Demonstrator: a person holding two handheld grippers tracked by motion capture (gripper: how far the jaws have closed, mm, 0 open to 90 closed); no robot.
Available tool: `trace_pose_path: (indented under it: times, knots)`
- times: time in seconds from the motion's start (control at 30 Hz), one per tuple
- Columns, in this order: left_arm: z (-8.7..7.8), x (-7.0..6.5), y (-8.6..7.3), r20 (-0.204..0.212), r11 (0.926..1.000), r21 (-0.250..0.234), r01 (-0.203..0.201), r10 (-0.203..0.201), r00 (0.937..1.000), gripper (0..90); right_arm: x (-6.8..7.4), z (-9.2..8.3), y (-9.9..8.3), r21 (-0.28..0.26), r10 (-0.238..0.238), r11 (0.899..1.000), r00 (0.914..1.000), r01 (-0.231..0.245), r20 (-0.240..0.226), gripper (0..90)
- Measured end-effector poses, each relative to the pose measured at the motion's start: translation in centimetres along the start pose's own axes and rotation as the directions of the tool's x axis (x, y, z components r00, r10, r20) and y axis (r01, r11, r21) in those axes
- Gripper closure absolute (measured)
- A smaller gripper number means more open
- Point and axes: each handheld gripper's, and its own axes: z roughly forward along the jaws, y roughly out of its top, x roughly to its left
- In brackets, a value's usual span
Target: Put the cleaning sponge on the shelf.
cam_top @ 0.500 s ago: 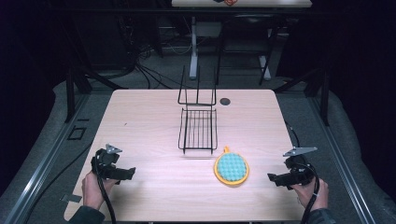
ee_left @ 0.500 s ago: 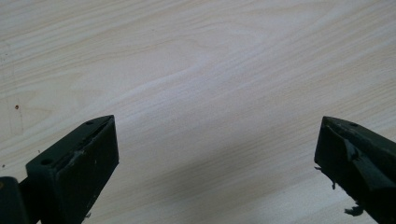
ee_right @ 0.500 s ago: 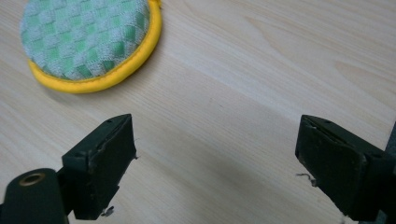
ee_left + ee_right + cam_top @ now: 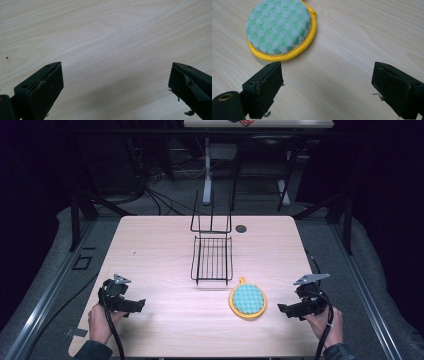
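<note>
- High view: bench (image 4: 160, 245) of pale wood carries a black wire rack (image 4: 212, 257) at its middle, standing apart from a round scrubbing pad (image 4: 247, 300) with a yellow rim, which lies flat just near and right of the rack. Small dark disc (image 4: 241, 228) sits at the far edge. Left tongs (image 4: 137, 306) hang over bare wood at the near left, well apart from everything; right tongs (image 4: 282, 309) are at the near right, close to the pad and pointed at it, not touching.
- Left gripper view: jaws stand wide and released, with nothing between them but wood grain.
- Right gripper view: jaws likewise released and spread wide; the pad (image 4: 280, 28) lies just beyond the left jaw, no contact yet.
- Step in hand, as I judge it: the approach to the pad, nothing picked up so far.
- Next move calls for sliding the right tongs toward the pad's yellow rim, dipping low so one jaw gets under the edge, then clenching; the rack looks the likely place for it.
</note>
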Motion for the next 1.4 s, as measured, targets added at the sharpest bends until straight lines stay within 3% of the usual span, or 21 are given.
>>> trace_pose_path:
  times: [0.07,0.17,0.27,0.43,0.87,1.07,1.13,1.23,1.3,1.4]
  knots:
    - [0.0,0.0,0.0,0.002,1.0,0.0,-0.001,0.001,1.0,0.0,0.4,0.4,0.7,0.003,-0.024,1.0,0.9997,0.024,-0.007,8.9]
    - [0.1,0.0,0.1,-0.001,1.0,0.003,0.001,-0.001,1.0,0.0,0.7,0.6,1.2,-0.008,-0.021,1.0,0.9996,0.021,-0.019,8.5]
    - [0.4,-0.1,0.2,0.001,0.9995,0.029,-0.01,0.01,0.9999,0.0,1.7,1.1,2.2,-0.007,-0.047,0.999,0.9987,0.046,-0.023,7.8]
    - [0.4,-0.2,0.3,0.002,0.9997,0.022,-0.01,0.01,0.9999,0.0,2.7,1.6,3.2,-0.002,-0.081,0.997,0.996,0.081,-0.038,6.9]
    - [0.5,-0.2,0.3,0.008,0.9996,0.023,-0.019,0.019,0.9998,0.0,4.9,5.4,5.7,0.052,-0.134,0.989,0.9886,0.138,-0.069,3.8]
    - [0.6,-0.1,0.2,0.006,0.9991,0.038,-0.017,0.016,0.9998,0.0,5.4,7.6,5.8,0.109,-0.14,0.983,0.9876,0.147,-0.071,24.1]
    - [0.6,-0.1,0.2,0.006,0.999,0.04,-0.018,0.017,0.9998,0.0,5.5,7.7,5.7,0.115,-0.137,0.983,0.988,0.145,-0.071,26.7]
    - [0.7,-0.1,0.2,0.011,0.9986,0.046,-0.024,0.024,0.9996,0.0,5.5,8.1,5.5,0.138,-0.134,0.981,0.9903,0.138,-0.036,42.0]
    - [0.7,-0.2,0.2,0.008,0.9986,0.046,-0.025,0.025,0.9997,0.0,5.4,8.1,5.5,0.139,-0.133,0.981,0.9905,0.137,-0.035,44.0]
    - [0.6,-0.3,0.2,0.01,0.9985,0.049,-0.022,0.022,0.9997,0.0,5.6,8.1,5.1,0.131,-0.138,0.982,0.9902,0.14,-0.021,53.8]
